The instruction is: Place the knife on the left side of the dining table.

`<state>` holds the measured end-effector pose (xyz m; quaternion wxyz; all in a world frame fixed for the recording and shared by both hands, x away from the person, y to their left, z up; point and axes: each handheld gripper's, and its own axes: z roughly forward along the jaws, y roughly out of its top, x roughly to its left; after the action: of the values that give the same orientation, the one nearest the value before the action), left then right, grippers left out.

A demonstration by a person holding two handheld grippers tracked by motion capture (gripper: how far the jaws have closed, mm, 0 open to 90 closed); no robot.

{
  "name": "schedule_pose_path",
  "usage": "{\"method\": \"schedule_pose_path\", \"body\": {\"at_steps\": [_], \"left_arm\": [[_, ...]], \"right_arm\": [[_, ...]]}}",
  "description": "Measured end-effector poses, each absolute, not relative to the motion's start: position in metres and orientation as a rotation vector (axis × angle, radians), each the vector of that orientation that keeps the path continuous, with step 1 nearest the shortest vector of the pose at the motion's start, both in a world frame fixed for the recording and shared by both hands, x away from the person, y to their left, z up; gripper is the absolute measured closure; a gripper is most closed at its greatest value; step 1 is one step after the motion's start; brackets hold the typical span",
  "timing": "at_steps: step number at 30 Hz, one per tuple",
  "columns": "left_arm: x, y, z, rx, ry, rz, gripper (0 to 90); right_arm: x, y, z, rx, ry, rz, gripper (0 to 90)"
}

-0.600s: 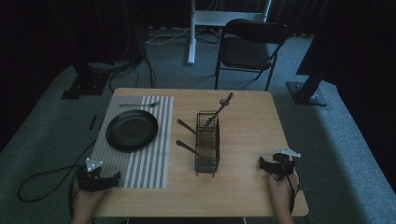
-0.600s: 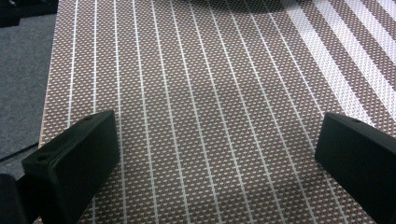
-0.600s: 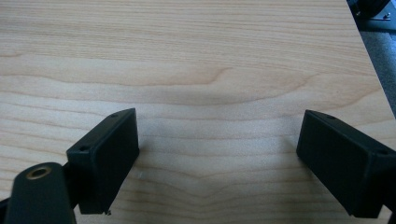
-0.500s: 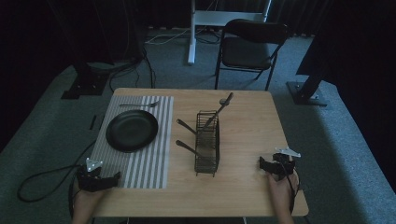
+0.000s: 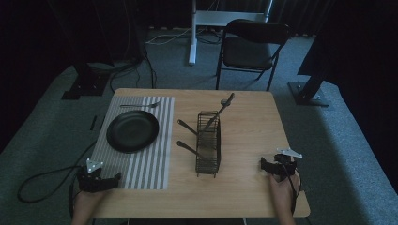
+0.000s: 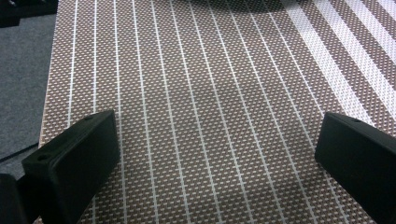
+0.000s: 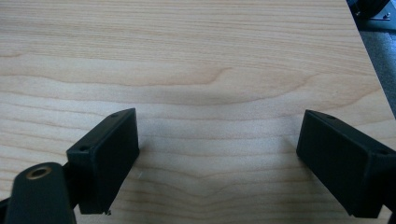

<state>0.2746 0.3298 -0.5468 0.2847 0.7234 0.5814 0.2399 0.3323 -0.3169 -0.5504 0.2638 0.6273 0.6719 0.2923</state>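
Wooden table [image 5: 244, 122], centre of frame. Striped placemat [image 5: 145, 164] lies on its left half; wire rack [image 5: 208, 140] stands at centre, directly on the wood.

**My left gripper over the striped mat**

My left gripper [image 6: 219, 158] has its two black jaws wide apart, one rising at 7 o'clock, the other at 4 o'clock, with nothing between them. Below them lies the woven placemat [image 6: 210, 84], brown with thin white lines that run toward 12 o'clock; toward 2 o'clock the white stripes turn broad. The mat's edge runs along 9 o'clock, and past it, at 10 o'clock, I see grey carpet [image 6: 21, 79].
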Motion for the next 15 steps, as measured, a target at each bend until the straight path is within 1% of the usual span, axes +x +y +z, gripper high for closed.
{"method": "schedule_pose_path", "body": {"at_steps": [15], "left_arm": [[0.2745, 0.3262, -0.5423, 1.938, 1.56, 0.61, 1.4]], "right_arm": [[0.3323, -0.3169, -0.5504, 1.697, 1.815, 0.79, 12.0]]}}
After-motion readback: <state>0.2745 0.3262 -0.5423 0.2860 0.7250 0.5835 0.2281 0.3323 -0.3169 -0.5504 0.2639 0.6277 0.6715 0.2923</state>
